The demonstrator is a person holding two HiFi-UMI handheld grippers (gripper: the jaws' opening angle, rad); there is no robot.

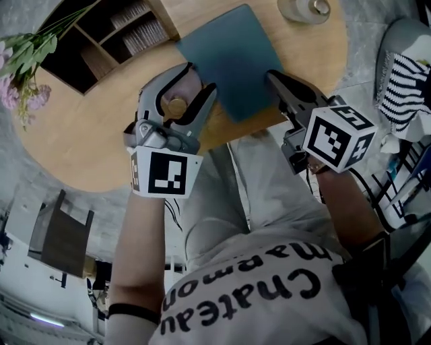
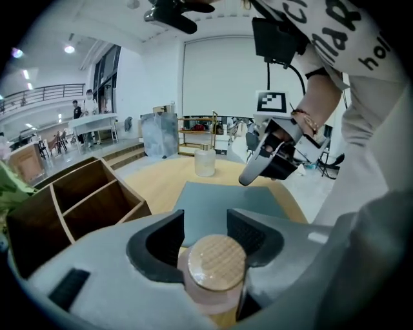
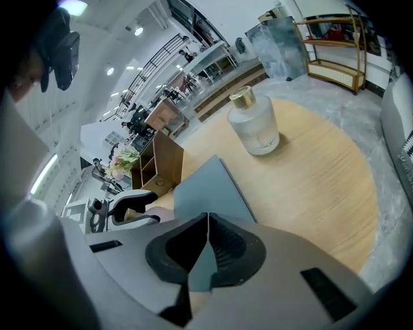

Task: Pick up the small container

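The small container (image 1: 177, 106) is a pale pink pot with a round wooden lid (image 2: 216, 263). It sits between the jaws of my left gripper (image 1: 199, 79), and both pads press on its sides, so that gripper (image 2: 205, 222) is shut on it. It is near the front edge of the round wooden table (image 1: 101, 135), just left of a blue-grey mat (image 1: 229, 54). Whether it rests on the table or hangs clear, I cannot tell. My right gripper (image 1: 273, 75) is over the mat's near right edge; its jaws (image 3: 208, 219) meet with nothing between them.
A frosted glass bottle (image 3: 253, 124) with a gold cap stands at the table's far side (image 1: 304, 8). A wooden compartment box (image 1: 101, 40) lies at the far left, with pink flowers (image 1: 23, 67) beside it. A striped cloth (image 1: 404, 81) lies off the table to the right.
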